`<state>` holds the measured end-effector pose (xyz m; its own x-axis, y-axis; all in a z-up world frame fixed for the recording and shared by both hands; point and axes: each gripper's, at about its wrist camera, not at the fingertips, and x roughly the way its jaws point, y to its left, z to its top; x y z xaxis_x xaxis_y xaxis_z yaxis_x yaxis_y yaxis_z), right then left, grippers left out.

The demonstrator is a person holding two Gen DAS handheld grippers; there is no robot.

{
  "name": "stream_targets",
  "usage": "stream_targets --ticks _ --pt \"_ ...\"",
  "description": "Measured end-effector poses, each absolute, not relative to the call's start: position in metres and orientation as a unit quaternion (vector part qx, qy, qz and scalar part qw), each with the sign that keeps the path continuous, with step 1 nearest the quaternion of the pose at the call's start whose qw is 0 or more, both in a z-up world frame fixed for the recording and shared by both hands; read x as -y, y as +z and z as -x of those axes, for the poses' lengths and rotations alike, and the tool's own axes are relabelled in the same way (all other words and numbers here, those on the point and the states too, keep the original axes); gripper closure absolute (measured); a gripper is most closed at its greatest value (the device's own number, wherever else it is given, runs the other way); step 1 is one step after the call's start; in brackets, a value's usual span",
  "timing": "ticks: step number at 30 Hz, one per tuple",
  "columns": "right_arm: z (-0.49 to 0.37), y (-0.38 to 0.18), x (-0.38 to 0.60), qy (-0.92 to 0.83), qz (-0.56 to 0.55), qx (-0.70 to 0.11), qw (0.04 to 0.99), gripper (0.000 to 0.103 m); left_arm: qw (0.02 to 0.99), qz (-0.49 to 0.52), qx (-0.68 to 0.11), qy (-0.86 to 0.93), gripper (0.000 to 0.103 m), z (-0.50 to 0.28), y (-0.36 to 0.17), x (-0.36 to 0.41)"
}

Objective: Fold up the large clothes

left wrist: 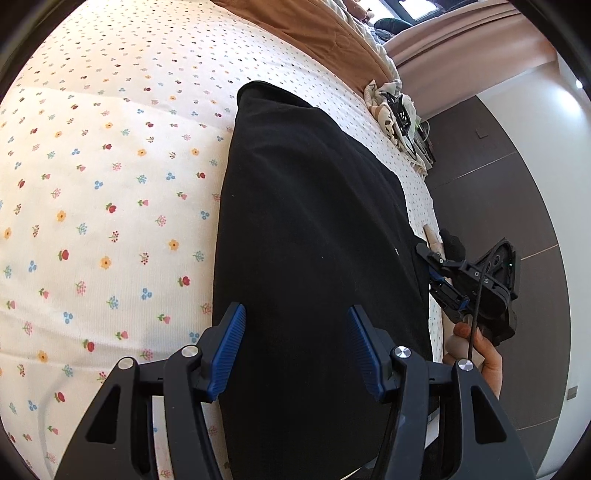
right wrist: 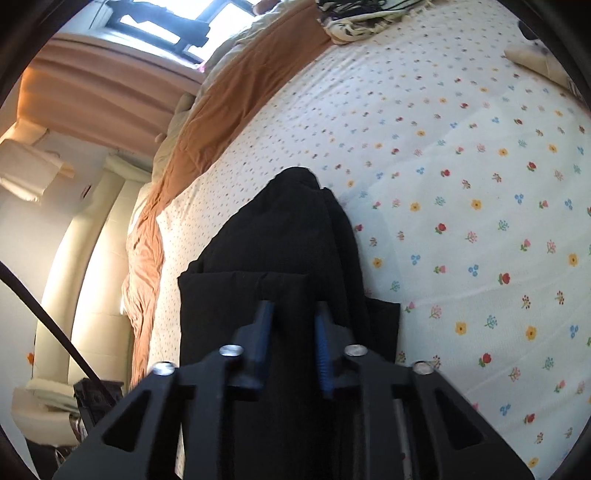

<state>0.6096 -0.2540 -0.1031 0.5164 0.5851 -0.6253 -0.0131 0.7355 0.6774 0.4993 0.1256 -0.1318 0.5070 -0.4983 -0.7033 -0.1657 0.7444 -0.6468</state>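
Note:
A large black garment (left wrist: 314, 229) lies folded into a long strip on the flowered bed sheet (left wrist: 110, 166). My left gripper (left wrist: 295, 343) is open just above the garment's near end, its blue pads (left wrist: 227, 354) wide apart and empty. My right gripper (left wrist: 439, 280) shows at the garment's right edge in the left wrist view. In the right wrist view the right gripper (right wrist: 293, 332) has its pads a narrow gap apart over the black garment (right wrist: 280, 251); black cloth fills the gap, but I cannot tell if it is pinched.
A brown blanket (left wrist: 314, 33) lies along the far side of the bed, also in the right wrist view (right wrist: 207, 122). A patterned cloth heap with black cables (left wrist: 395, 110) sits near the bed's corner. Dark floor (left wrist: 498, 192) lies beyond the bed's right edge.

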Motion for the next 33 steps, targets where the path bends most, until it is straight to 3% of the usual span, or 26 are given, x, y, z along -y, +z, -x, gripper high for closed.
stream_targets --ticks 7,23,29,30,32,33 --pt "-0.584 -0.089 0.275 0.182 -0.331 -0.412 0.829 0.103 0.799 0.345 -0.483 -0.089 0.045 -0.504 -0.130 -0.132" --pt "-0.596 -0.138 0.285 0.165 -0.351 -0.454 0.802 0.103 0.788 0.337 -0.506 -0.093 0.045 -0.567 -0.160 -0.133" --pt "-0.600 -0.126 0.292 0.190 -0.347 -0.461 0.794 0.099 0.785 0.344 -0.506 -0.100 0.046 -0.569 -0.162 -0.132" --pt "-0.600 -0.124 0.292 0.189 -0.340 -0.462 0.797 0.093 0.785 0.345 -0.505 -0.100 0.047 -0.567 -0.162 -0.132" --pt "-0.596 -0.116 0.293 0.188 -0.319 -0.466 0.804 0.064 0.785 0.346 -0.504 -0.099 0.047 -0.567 -0.162 -0.132" --pt "-0.595 -0.115 0.291 0.188 -0.314 -0.467 0.805 0.036 0.785 0.347 -0.503 -0.098 0.047 -0.567 -0.162 -0.133"
